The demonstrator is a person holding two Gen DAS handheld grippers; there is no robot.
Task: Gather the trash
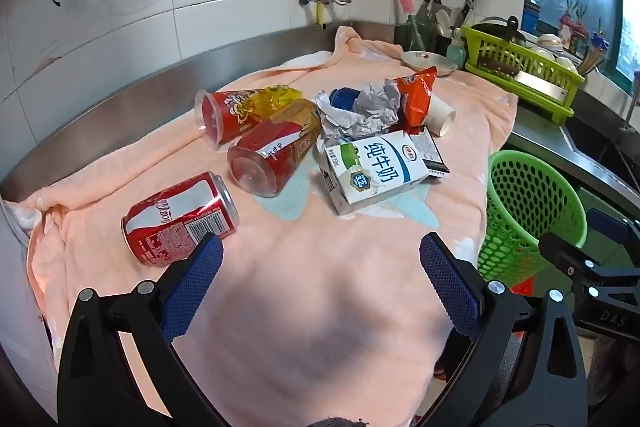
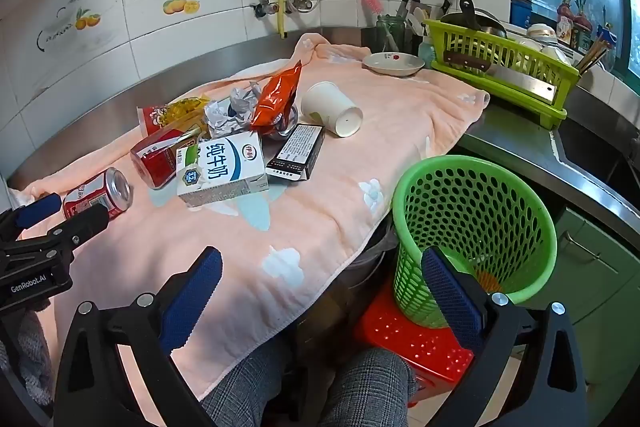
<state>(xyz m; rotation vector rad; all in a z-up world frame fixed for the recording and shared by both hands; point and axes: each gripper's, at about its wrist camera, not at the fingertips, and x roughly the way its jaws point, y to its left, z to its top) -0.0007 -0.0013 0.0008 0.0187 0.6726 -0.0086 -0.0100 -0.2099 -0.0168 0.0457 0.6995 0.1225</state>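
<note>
A blue can [image 1: 343, 98] lies half buried under crumpled paper [image 1: 370, 109] amid the trash on the towel [image 1: 320, 287], a milk carton [image 1: 374, 169] in front, the green bin [image 2: 476, 227] off its edge; left gripper [image 1: 320, 259] and right gripper [image 2: 322, 269] gape wide, empty

Each gripper, the left gripper [image 1: 320, 251] and the right gripper [image 2: 320, 263], has black arms, round silver screws and bumpy blue pads [image 1: 192, 287]. At the left edge, one black part says "GenRobot.AI". At the bottom, the person wears grey checked trousers [image 2: 360, 387].
</note>
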